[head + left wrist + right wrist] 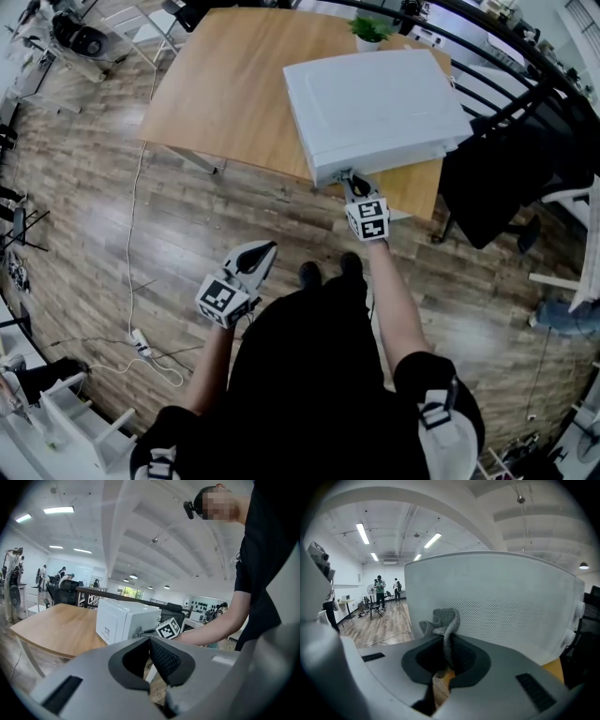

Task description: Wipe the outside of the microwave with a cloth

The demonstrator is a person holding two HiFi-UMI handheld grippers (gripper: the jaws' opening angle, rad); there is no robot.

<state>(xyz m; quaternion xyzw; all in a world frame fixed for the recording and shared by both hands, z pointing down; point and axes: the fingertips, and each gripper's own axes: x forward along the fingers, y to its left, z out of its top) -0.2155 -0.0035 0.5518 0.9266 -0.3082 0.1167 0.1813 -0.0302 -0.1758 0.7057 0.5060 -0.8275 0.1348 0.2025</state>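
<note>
A white microwave [375, 108] stands on the near right corner of the wooden table [230, 89]; it also fills the right gripper view as a white perforated wall [506, 606], and the left gripper view catches it from the side [124, 618]. My right gripper [352, 183] is shut on a grey cloth [443, 625] and presses it against the microwave's near face. My left gripper [266, 249] hangs low over the floor, left of the microwave, shut with nothing in it [149, 641].
A small potted plant [368, 31] stands behind the microwave. A black chair [497, 178] and dark railing are at the right. A white power cable and strip [141, 342] lie on the wood floor at the left. People stand far off in the room.
</note>
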